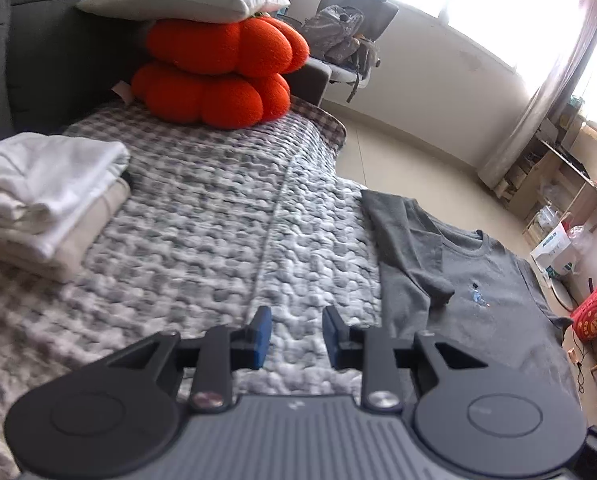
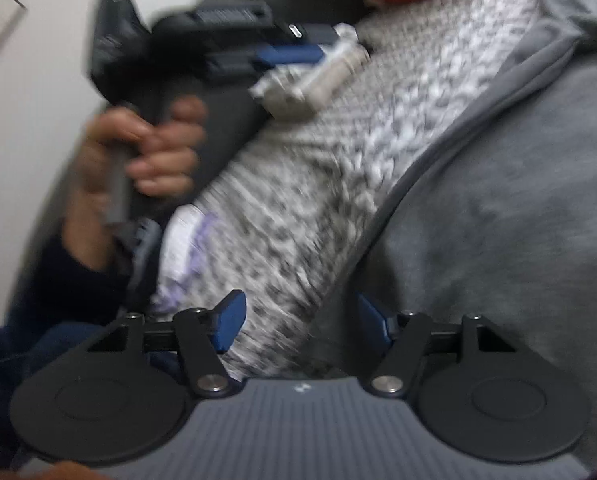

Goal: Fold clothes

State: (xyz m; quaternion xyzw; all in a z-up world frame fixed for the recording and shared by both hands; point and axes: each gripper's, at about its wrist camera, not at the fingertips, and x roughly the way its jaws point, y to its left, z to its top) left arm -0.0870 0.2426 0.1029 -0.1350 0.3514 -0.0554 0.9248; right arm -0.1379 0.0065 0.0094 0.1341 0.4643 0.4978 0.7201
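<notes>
**Folding a grey T-shirt, both grippers held empty above the bed**

Spread flat on the checked quilt [image 1: 202, 216], the grey T-shirt [image 1: 478, 304] is seen ahead and to the right of the left gripper [image 1: 296, 334], with one sleeve [image 1: 414, 256] already turned in across the chest, presumably as the first fold. The left gripper's jaws are held a little apart with only quilt showing between them; nothing is gripped. A stack of folded pale clothes [image 1: 46, 200] is kept ahead and to its left, well apart from the shirt, probably so that finished pieces stay clear of the working space.

In the blurred right wrist view, the right gripper [image 2: 300, 326] is held wide open and empty, with the shirt's side edge [image 2: 430, 168] running up just ahead of it. That placement suggests the edge is meant to be taken next. The hand [image 2: 154, 148] carrying the left gripper is seen ahead and to the left.
</notes>
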